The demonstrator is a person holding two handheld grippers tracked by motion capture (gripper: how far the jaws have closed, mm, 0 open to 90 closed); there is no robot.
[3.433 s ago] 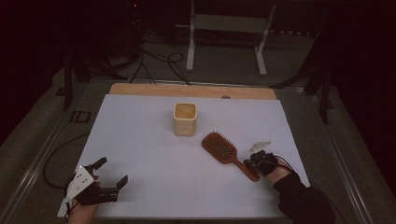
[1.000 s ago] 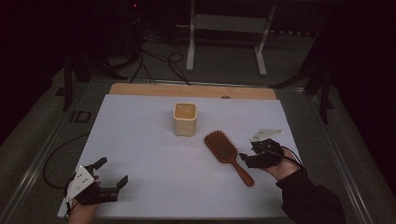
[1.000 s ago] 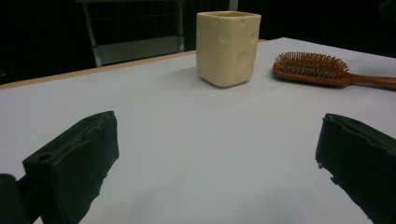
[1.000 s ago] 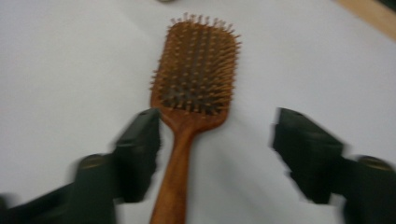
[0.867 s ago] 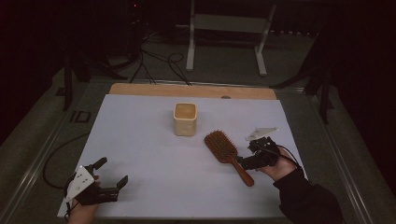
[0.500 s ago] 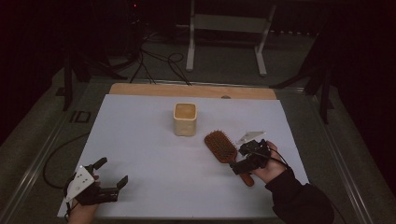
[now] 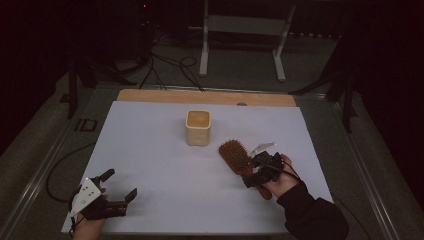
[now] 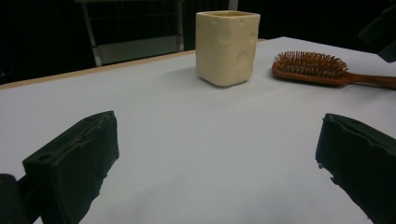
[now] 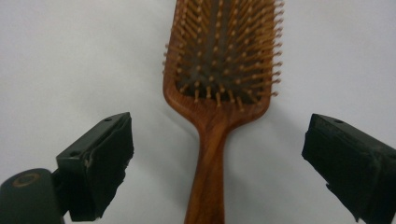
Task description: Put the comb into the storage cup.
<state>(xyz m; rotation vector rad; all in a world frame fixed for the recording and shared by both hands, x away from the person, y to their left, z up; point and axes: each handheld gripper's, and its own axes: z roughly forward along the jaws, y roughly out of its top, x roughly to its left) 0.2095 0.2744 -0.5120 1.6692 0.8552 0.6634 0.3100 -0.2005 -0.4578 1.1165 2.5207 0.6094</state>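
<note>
Hovering over the wooden hairbrush, the right gripper is standing with jaws spread wide, having just been opening; the handle is lying between the fingers, touching neither (bristles facing up, head beyond the tips). The left gripper is sitting apart, jaws wide with nothing between them, the cream cup standing well beyond its fingertips on the white table.
</note>
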